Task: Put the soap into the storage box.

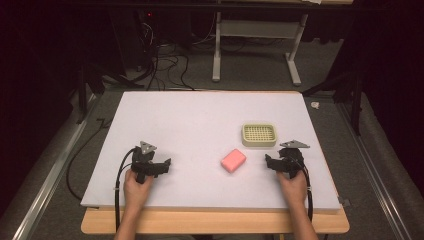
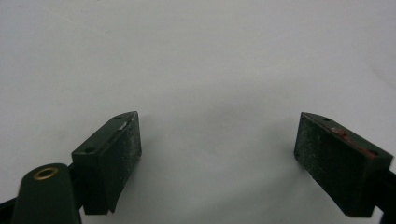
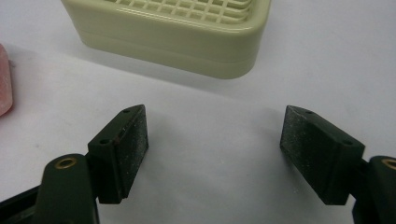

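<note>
A pink soap bar (image 1: 233, 160) lies on the white board (image 1: 200, 120), right of centre. Behind it and slightly right stands a pale green soap dish (image 1: 259, 134) with a grid top. My right gripper (image 1: 276, 161) rests on the board to the right of the soap, jaws wide open and empty; in the right gripper view the dish (image 3: 177, 32) is just ahead and the soap's edge (image 3: 3, 79) shows at far left. My left gripper (image 1: 159, 167) sits at the board's front left, open, with bare board between its jaws (image 2: 215, 149).
The board lies on a wooden table (image 1: 215, 222) whose edge shows in front. Beyond the far edge are a white table frame (image 1: 255, 45) and cables on the floor (image 1: 165, 65). Metal rails (image 1: 50, 175) run along both sides.
</note>
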A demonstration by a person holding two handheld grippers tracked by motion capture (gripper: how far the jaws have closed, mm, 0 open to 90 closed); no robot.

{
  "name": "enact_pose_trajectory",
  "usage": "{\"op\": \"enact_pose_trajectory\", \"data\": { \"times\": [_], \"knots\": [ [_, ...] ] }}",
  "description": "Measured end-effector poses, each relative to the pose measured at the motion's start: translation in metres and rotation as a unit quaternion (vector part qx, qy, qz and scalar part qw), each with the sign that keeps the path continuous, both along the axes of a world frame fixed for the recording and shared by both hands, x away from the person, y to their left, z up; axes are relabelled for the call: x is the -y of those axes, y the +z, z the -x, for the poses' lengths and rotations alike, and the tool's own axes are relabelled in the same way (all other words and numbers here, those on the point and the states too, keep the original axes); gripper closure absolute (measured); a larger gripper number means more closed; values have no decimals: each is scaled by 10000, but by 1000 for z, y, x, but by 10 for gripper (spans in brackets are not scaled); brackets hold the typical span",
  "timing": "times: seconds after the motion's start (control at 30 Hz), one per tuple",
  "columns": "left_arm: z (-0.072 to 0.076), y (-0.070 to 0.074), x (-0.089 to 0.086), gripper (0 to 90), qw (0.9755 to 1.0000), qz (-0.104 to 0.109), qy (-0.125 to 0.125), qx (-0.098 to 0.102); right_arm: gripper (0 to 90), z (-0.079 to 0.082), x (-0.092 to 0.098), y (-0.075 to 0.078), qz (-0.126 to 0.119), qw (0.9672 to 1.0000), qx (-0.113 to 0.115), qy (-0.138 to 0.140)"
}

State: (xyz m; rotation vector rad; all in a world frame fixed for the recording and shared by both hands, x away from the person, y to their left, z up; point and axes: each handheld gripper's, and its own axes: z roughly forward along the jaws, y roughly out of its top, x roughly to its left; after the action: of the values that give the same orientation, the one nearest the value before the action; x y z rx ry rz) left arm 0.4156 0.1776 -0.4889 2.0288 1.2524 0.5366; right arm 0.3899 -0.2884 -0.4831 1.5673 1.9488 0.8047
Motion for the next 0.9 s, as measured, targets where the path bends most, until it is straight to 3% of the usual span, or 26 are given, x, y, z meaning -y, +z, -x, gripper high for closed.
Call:
{"op": "enact_pose_trajectory", "data": {
  "times": [0.6,0.73,0.9],
  "knots": [
    [0,0,0,154,10000,2,3,-11,184,-1,1,1,-14,10000,-76,-14],
    [0,0,0,154,10000,0,1,-11,196,1,3,3,-109,9998,-133,-92],
    [0,0,0,154,10000,2,3,-13,200,7,7,10,-247,9997,31,-38]
  ]
}}
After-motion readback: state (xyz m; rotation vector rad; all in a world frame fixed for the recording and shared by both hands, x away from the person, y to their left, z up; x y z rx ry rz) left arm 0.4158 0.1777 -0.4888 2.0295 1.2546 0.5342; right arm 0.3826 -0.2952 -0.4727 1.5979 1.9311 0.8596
